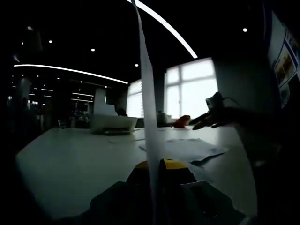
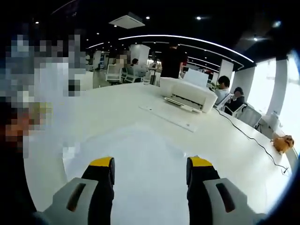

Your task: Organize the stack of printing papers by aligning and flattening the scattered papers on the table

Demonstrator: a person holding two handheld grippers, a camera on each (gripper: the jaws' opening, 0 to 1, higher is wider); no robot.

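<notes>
- L gripper (image 1: 154,171), black w/ yellow-tipped jaws, is clamping a thin white paper sheet (image 1: 146,93) seen edge-on; the sheet is standing up between the jaws and rising to the top of the left gripper view.
- More loose white papers (image 1: 185,146) are lying flat on the big white table (image 1: 70,159), just beyond the L jaws, overlapping each other at skewed angles.
- R gripper is showing in the left gripper view as a dark shape (image 1: 211,117) hovering above the table past the loose papers; too dark there to read its jaws.
- In the right gripper view, R gripper (image 2: 150,171) is hanging w/ jaws spread wide, nothing between them, above a white paper sheet (image 2: 136,159) lying flat on the table.
- A white boxy printer (image 2: 190,96) is sitting further back on the table, w/ a black cable (image 2: 253,138) trailing toward the table edge.
- A small orange object (image 2: 282,142) is resting near the far rim; can't tell what it is.
- People are sitting in the background near the windows.
</notes>
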